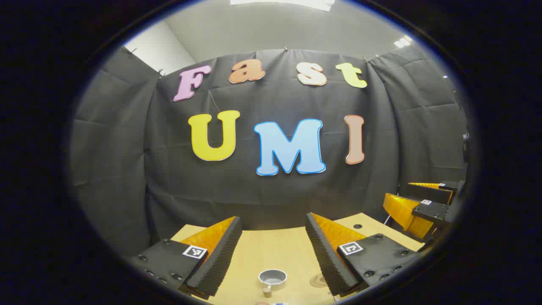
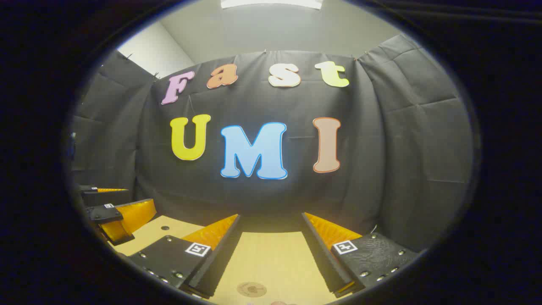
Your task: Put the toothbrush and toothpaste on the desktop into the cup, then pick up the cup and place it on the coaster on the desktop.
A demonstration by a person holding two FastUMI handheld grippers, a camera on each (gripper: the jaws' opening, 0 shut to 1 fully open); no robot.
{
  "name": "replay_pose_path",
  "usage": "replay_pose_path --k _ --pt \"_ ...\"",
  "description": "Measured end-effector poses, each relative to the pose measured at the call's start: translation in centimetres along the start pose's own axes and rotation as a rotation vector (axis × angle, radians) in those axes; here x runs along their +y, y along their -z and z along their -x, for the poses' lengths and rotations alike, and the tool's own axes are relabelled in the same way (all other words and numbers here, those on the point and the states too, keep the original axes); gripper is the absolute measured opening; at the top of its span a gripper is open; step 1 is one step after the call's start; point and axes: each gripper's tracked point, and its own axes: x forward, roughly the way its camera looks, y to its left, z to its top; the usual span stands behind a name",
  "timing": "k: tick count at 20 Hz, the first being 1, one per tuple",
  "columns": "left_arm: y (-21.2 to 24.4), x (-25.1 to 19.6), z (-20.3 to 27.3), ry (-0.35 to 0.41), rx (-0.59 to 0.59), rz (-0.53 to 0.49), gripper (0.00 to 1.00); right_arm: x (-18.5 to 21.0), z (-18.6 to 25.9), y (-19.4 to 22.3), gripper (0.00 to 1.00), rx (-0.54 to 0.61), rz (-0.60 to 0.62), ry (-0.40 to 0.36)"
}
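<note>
A small grey cup (image 1: 272, 278) with a stubby handle stands on the wooden desktop (image 1: 271, 250), low between the fingers of my left gripper (image 1: 273, 231), which is open and held above it. A round brownish coaster (image 1: 318, 280) lies just right of the cup, partly behind the right finger. In the right gripper view the coaster (image 2: 252, 289) lies flat near the bottom, between the fingers of my right gripper (image 2: 271, 228), open and empty. The right gripper (image 1: 419, 203) also appears at the right of the left gripper view, and the left gripper (image 2: 114, 212) at the left of the right gripper view.
The booth's black cloth wall stands right behind the far desktop edge (image 2: 271, 232). A small dark hole (image 1: 358, 226) marks the desktop's far right corner. A little of some small objects peeks in at the bottom edge (image 1: 271, 303), too cut off to identify.
</note>
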Motion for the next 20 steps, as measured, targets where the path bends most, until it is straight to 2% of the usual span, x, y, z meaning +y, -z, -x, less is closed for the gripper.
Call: replay_pose_path --k 5,13,17,19,20 --pt "0.6 -1.1 -0.6 0.000 0.008 -0.016 1.00 0.1 -0.3 0.5 0.89 0.021 0.006 -0.011" --pt "3.8 -3.0 -1.8 -0.010 0.084 0.006 1.00 0.1 -0.9 2.5 0.90 0.125 0.009 -0.023" --pt "11.2 -4.1 -3.6 -0.008 0.194 0.034 1.00 0.5 -0.3 6.8 0.90 0.280 0.005 -0.051" --pt "14.9 -2.7 -4.5 -0.016 0.253 0.041 0.94 0.7 0.1 8.6 0.90 0.330 -0.012 -0.059" --pt "16.2 -2.6 -3.4 -0.017 0.288 0.036 1.00 0.8 0.3 9.8 0.90 0.368 -0.017 -0.065"
